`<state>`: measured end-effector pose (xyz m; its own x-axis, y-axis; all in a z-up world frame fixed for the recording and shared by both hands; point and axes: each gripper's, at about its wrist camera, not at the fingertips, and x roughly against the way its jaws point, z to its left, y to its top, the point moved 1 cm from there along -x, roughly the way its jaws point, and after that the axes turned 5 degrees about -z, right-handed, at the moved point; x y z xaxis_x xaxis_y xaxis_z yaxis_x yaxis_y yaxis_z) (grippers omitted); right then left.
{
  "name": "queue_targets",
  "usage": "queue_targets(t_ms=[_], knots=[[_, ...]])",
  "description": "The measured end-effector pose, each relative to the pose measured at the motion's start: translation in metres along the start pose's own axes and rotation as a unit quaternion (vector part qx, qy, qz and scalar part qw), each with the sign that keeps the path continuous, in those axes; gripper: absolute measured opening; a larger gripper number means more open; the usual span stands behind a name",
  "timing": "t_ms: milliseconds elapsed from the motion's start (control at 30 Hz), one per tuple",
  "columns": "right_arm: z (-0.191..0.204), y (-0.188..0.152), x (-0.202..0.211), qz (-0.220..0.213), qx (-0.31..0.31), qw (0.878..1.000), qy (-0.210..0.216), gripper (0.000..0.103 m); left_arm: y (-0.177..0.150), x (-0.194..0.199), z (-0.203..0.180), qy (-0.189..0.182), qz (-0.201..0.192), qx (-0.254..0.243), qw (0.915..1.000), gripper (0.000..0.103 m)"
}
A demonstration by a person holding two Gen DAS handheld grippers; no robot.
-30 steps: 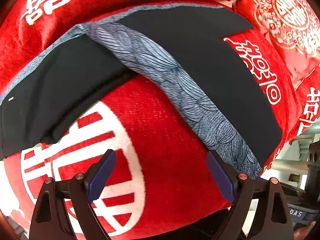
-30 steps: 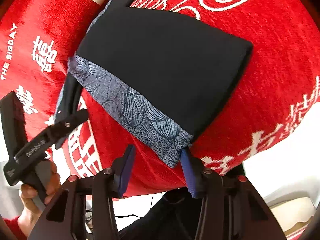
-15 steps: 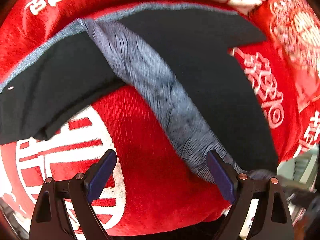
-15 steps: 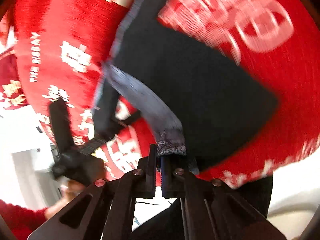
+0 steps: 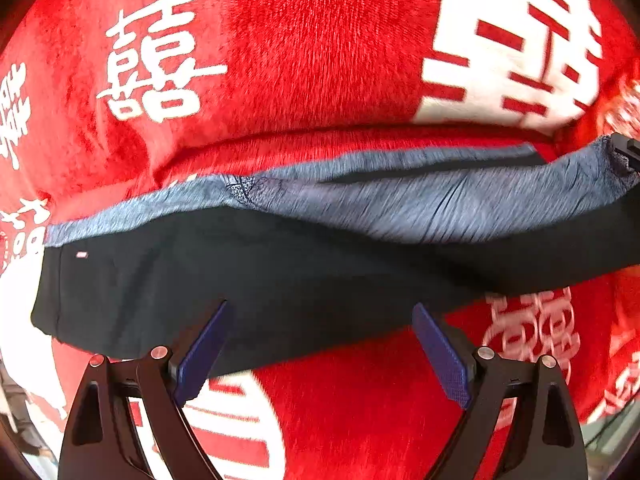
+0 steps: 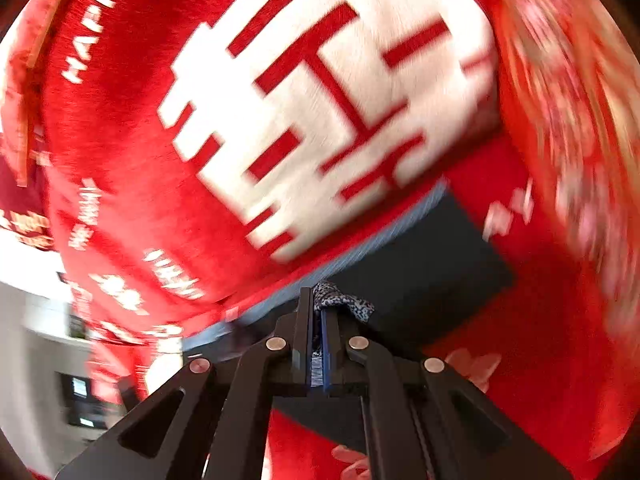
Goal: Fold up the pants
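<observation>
The right gripper (image 6: 316,320) is clamped on the pants' (image 5: 280,272) grey patterned side stripe (image 5: 440,208) (its end bunched at the tips). The left gripper (image 5: 320,344) gapes empty just above the black cloth. Spread on the red blanket (image 5: 300,60) ahead, the pants seem mid-fold, blurred; the smoothing and later folds remain.
</observation>
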<state>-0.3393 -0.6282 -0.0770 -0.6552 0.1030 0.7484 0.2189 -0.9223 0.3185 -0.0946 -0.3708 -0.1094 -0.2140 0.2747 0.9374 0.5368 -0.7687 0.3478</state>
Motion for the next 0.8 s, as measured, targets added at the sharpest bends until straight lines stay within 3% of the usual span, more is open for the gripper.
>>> queue_targets(t_ms=[67, 300, 367, 433, 467, 567, 667, 767, 800], knots=[[-0.006, 0.012, -0.022, 0.016, 0.031, 0.999, -0.038, 0.006, 0.015, -0.018, -0.009, 0.015, -0.001, 0.001, 0.9999, 0.092], [-0.031, 0.026, -0.093, 0.065, 0.08, 0.99, -0.095, 0.007, 0.049, -0.07, -0.031, 0.041, 0.004, 0.001, 0.9991, 0.092], [-0.04, 0.03, -0.106, 0.071, 0.073, 0.989, -0.107, 0.021, 0.053, -0.085, -0.035, 0.057, 0.015, -0.007, 0.9982, 0.092], [-0.045, 0.031, -0.109, 0.077, 0.057, 0.99, -0.101, 0.059, 0.055, -0.097, -0.038, 0.067, 0.024, -0.014, 0.9974, 0.092], [-0.045, 0.03, -0.105, 0.074, 0.051, 0.992, -0.092, 0.064, 0.055, -0.1, -0.039, 0.071, 0.029, -0.018, 0.9969, 0.092], [-0.039, 0.025, -0.076, 0.058, 0.05, 0.994, -0.075, 0.066, 0.055, -0.104, -0.04, 0.075, 0.028, -0.024, 0.9965, 0.092], [-0.037, 0.021, -0.067, 0.046, 0.087, 0.985, -0.139, 0.066, 0.054, -0.104, -0.04, 0.076, 0.03, -0.023, 0.9964, 0.092], [-0.057, 0.02, -0.097, 0.092, 0.083, 0.977, -0.176, 0.063, 0.054, -0.106, -0.041, 0.077, 0.031, -0.019, 0.9964, 0.092], [-0.065, 0.016, -0.111, 0.114, 0.085, 0.972, -0.189, 0.039, 0.053, -0.105, -0.041, 0.079, 0.031, -0.019, 0.9962, 0.092]])
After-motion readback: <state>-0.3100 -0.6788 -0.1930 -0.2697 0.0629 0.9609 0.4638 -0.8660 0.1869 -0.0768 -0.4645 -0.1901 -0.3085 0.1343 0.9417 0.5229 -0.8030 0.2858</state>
